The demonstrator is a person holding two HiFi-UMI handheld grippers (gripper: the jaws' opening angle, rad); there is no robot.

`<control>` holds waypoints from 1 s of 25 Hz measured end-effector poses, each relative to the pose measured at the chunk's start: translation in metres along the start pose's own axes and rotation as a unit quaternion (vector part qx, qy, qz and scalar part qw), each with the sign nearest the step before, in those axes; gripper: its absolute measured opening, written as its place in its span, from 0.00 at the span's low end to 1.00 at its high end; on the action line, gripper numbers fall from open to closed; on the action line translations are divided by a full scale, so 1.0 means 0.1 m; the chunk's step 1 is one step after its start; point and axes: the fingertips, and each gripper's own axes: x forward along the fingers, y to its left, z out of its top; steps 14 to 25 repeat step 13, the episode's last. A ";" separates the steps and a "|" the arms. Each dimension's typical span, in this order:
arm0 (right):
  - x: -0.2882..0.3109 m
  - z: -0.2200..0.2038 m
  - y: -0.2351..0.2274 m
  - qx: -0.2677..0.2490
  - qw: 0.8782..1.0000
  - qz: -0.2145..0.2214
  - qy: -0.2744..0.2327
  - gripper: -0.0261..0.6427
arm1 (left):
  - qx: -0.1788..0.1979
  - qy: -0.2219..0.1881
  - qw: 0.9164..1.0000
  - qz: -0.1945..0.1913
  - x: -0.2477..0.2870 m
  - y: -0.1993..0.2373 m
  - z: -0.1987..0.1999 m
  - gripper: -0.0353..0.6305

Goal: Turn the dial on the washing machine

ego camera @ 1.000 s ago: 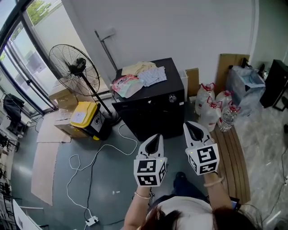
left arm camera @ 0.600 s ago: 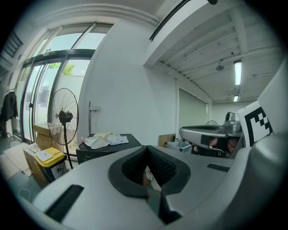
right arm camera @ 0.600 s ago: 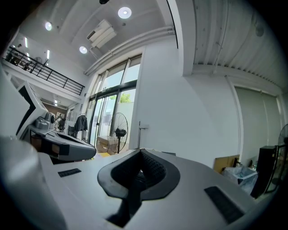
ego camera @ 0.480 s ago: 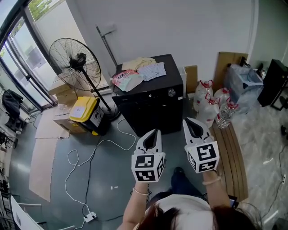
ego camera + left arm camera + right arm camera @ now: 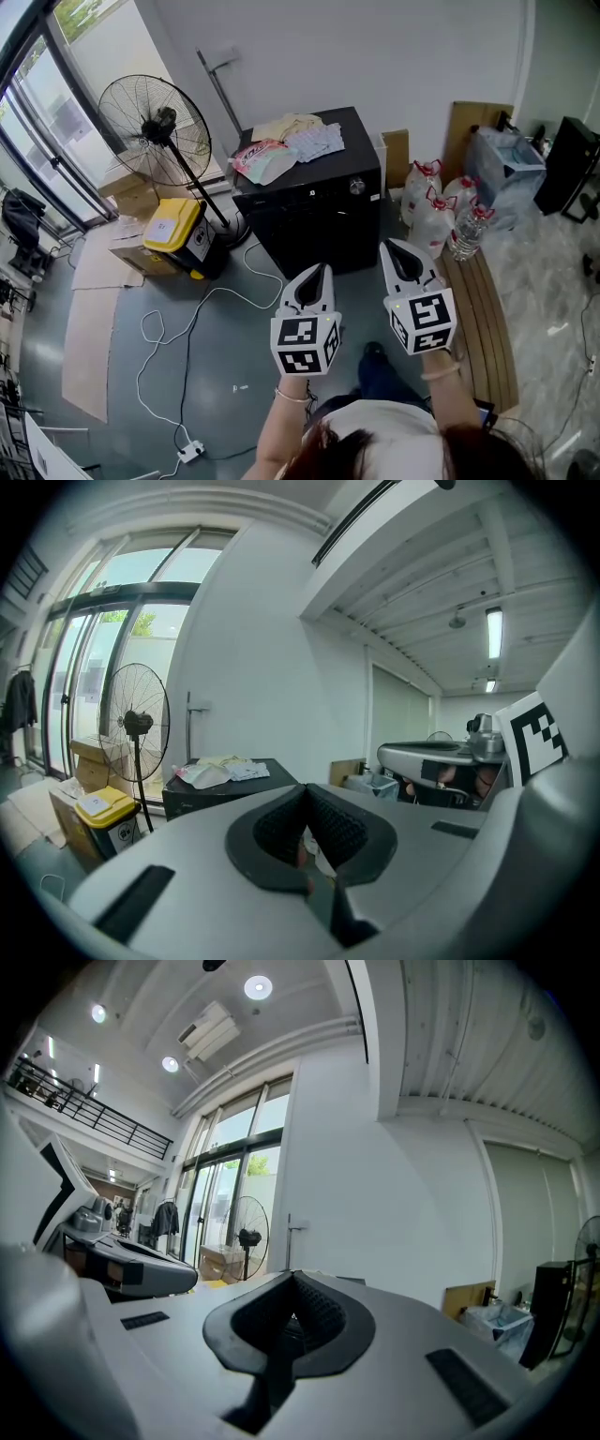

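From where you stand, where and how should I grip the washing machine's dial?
Grip the dial by its round rim, coming straight from the front: it is a small knob on the upper front panel of the washing machine.

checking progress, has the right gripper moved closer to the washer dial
No: the right gripper stays just off the washer's lower right corner, equally far below the dial.

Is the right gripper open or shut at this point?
Shut and empty: the right gripper shows its jaws meeting at the tips in its own view, nothing between them.
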 end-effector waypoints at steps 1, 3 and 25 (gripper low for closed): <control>0.00 0.00 0.00 -0.001 1.000 0.000 0.000 0.08 | 0.000 -0.001 1.000 -0.001 0.00 0.00 0.00 0.08; 0.01 -0.02 -0.01 -0.001 1.000 -0.002 -0.001 0.08 | 0.000 -0.002 1.000 -0.002 0.02 0.00 0.00 0.08; 0.07 0.00 -0.14 -0.001 1.000 -0.010 -0.001 0.08 | 0.001 -0.002 1.000 -0.009 0.15 -0.03 0.05 0.08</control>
